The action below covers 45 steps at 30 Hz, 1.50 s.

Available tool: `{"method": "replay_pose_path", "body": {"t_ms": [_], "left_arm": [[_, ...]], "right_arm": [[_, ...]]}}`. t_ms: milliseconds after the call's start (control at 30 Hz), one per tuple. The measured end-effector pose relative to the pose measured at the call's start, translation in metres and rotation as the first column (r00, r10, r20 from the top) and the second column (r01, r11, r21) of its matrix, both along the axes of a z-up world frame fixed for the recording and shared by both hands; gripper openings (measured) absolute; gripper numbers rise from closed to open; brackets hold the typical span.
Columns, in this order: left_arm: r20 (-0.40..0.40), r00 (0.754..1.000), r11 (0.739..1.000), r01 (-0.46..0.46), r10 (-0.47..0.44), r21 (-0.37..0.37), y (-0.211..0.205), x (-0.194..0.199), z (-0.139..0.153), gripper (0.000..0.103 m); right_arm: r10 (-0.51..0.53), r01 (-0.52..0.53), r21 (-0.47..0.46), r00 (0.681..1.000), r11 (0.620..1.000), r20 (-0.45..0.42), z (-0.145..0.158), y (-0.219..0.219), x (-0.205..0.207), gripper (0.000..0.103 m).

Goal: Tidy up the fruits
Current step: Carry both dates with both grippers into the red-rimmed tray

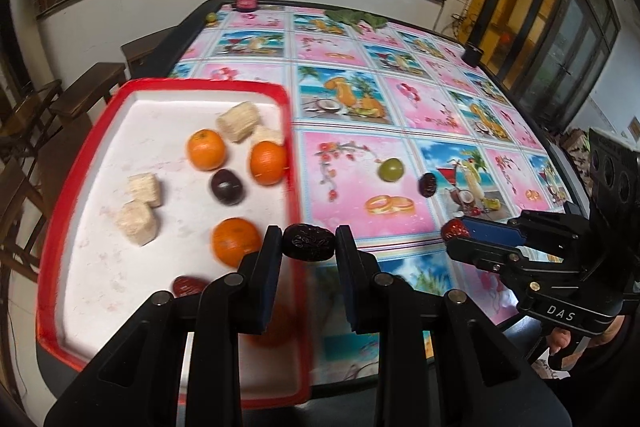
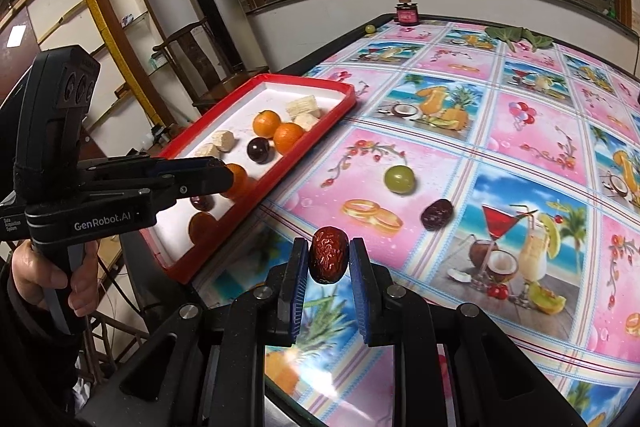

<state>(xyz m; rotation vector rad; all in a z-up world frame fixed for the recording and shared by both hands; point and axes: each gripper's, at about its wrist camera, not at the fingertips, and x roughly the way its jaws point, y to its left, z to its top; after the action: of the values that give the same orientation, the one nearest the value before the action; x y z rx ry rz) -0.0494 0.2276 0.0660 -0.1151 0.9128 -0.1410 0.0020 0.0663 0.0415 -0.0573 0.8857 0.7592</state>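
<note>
Nearest in the left wrist view, the left gripper (image 1: 308, 247) pinches a dark date (image 1: 308, 242) between its two fingers, held over the near right rim of the red tray (image 1: 80, 131). In the right wrist view, the right gripper (image 2: 329, 259) is closed on a red date (image 2: 327, 255), held upright above the flowered cloth of the table (image 2: 520, 307), just to the right of the tray.

Inside the tray's white floor, close to the left gripper, lie a red date (image 1: 186, 286) and an orange (image 1: 235, 241); a further orange shape beneath the gripper fingers is blurred, so I cannot tell what it is. Further in sit a dark plum (image 1: 227, 186), two more oranges (image 1: 205, 149) (image 1: 269, 163) and four pale cake blocks, two at the left (image 1: 137, 223) (image 1: 146, 189) and two at the far right corner (image 1: 238, 121) (image 1: 267, 135).

On the table beyond the right gripper, a dark date (image 2: 436, 214) lies near a green grape (image 2: 399, 179), the two apart from each other and outside the tray. At the far edge of the table stand a small pink jar (image 2: 407, 14), another green fruit (image 2: 369, 29) beside it, and some green leaves (image 2: 516, 35).
</note>
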Motion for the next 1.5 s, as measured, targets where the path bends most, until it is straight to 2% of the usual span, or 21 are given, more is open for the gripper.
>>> {"method": "replay_pose_path", "body": {"t_ms": [167,400,733,1267,1500], "left_arm": [[0.001,0.998,0.998,-0.064,0.064,-0.012,0.028,-0.007,0.002,0.025],[-0.003,0.989,0.989,-0.149,0.149,0.008,0.065,-0.014,0.004,0.025],[-0.037,0.975,0.976,-0.217,0.218,0.018,0.093,-0.02,-0.012,0.025],[-0.072,0.967,0.967,-0.239,0.245,0.086,0.107,-0.012,-0.034,0.025],[-0.088,0.968,0.969,-0.229,0.237,0.09,0.108,-0.01,-0.042,0.025]], "right_arm": [[0.025,-0.025,0.006,1.0,1.0,-0.008,-0.002,0.009,-0.004,0.021],[0.068,-0.068,0.015,0.998,0.998,-0.003,0.002,0.026,-0.003,0.021],[0.173,-0.173,0.011,0.985,0.985,0.011,0.008,0.071,-0.005,0.021],[0.308,-0.307,-0.03,0.95,0.951,0.046,0.02,0.157,0.014,0.021],[0.34,-0.338,-0.086,0.94,0.937,0.009,0.004,0.191,0.039,0.021]]}}
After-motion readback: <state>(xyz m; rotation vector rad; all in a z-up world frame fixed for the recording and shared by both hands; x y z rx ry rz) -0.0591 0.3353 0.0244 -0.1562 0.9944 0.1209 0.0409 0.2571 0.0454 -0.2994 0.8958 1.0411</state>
